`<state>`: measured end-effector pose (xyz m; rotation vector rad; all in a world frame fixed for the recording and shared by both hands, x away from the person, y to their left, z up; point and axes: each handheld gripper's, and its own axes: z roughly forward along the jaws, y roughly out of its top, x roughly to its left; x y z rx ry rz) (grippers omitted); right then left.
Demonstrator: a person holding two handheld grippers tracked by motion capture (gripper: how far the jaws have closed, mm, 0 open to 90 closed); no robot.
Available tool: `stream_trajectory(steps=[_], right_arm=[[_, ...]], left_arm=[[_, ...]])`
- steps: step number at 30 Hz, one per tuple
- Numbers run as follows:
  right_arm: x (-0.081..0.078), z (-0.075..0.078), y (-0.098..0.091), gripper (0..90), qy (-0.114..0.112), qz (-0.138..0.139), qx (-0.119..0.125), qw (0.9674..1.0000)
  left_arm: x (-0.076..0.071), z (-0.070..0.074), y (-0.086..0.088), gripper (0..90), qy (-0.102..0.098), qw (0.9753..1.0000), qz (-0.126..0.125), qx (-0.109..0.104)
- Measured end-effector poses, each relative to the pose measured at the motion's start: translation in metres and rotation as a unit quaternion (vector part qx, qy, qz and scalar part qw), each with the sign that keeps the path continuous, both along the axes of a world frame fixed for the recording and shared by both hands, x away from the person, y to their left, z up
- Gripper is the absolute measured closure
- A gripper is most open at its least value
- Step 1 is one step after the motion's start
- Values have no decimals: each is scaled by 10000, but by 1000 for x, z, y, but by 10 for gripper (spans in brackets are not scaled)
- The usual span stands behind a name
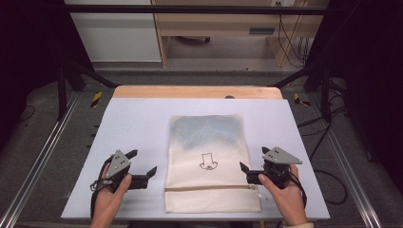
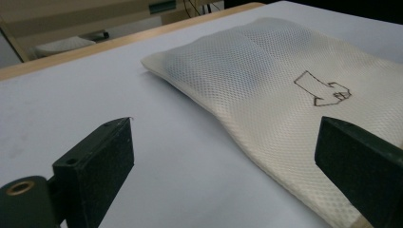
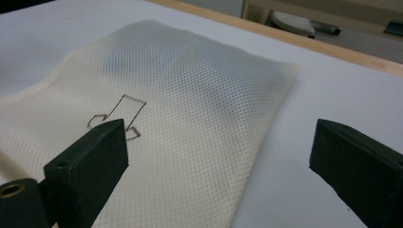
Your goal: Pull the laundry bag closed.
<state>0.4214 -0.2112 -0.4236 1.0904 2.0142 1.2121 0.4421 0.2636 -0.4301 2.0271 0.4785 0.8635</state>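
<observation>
Nearest the camera, two hand-held black grippers, left (image 1: 145, 166) and right (image 1: 252, 166), fingers (image 2: 95, 166) released wide, nothing between them. Between both, flat on the pale blue counter (image 1: 133, 123): cream rectangular mesh laundry bag (image 1: 209, 161) (zip edge nearest, small outlined drawing at centre), untouched by either.

Pale blue table top (image 1: 138, 118) with wooden far edge (image 1: 190, 91), light wood cabinet (image 1: 223, 28) behind, grey floor (image 1: 43, 123), black cables (image 1: 297, 45), dark surroundings.

Arrow outline (no lettering) on mesh bag (image 1: 209, 156)
</observation>
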Motion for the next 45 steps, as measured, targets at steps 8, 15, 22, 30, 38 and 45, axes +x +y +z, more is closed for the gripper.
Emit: stream_trajectory(steps=[8, 15, 22, 30, 38, 45], right_arm=[[21, 6, -9, 67, -276, -562, 18, 9980], [19, 3, -32, 65, -368, -767, 71, 9964], [17, -7, -59, 65, -374, -1078, 139, 9934], [14, -25, -77, 60, -423, -1198, 141, 9918], [10, -45, -89, 64, -302, -1355, 232, 9901], [11, -55, -91, 64, -113, -1374, 202, 9902]], left_arm=[[5, 4, 31, 39, -273, 9987, 432, -24], [13, 5, 54, 38, -389, 9974, 606, -71], [26, -3, 77, 35, -300, 9953, 923, -66], [37, -13, 88, 33, -201, 9940, 1077, 34], [41, -25, 76, 28, -106, 9949, 931, 369], [48, -30, 71, 28, -70, 9962, 571, 658]])
